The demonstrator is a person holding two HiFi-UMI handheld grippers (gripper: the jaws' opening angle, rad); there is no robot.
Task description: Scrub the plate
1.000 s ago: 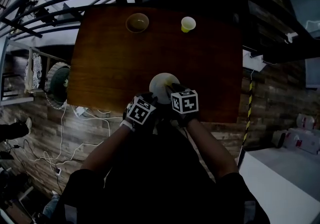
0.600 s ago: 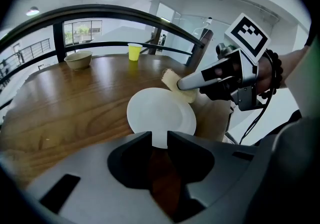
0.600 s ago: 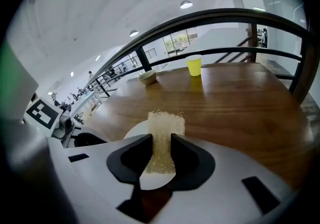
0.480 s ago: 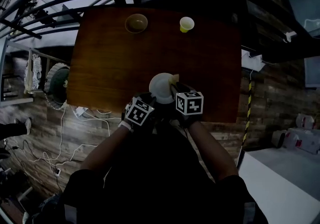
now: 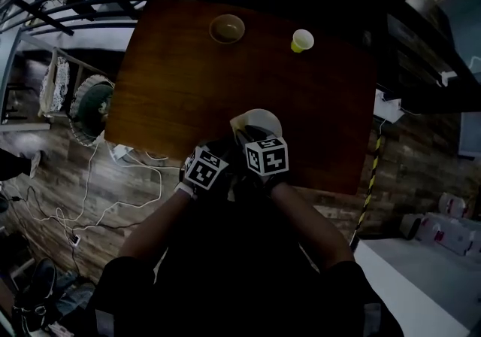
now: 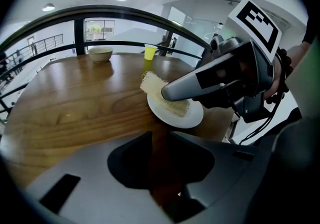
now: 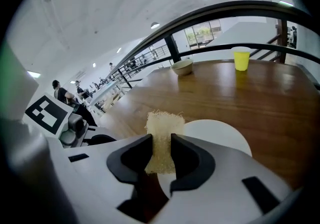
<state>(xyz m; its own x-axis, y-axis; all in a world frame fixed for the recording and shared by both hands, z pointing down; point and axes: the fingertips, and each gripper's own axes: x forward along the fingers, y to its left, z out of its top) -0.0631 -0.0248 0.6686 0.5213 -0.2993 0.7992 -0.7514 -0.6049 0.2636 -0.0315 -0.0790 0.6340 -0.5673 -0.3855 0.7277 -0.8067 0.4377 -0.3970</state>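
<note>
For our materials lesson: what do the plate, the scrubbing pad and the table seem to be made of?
Plate: likely glazed ceramic or melamine; smooth, plain white.
Scrubbing pad: coarse pale fibre, loofah-like; frayed top edge.
Table: varnished wood; visible grain, soft sheen.

Two grippers (left gripper (image 6: 160, 160), right gripper (image 7: 161, 157)), one plate (image 5: 261, 118), one scrub pad (image 7: 163, 130), one bowl (image 5: 227, 28), one yellow cup (image 5: 302, 40), one table (image 5: 188, 87).
</note>
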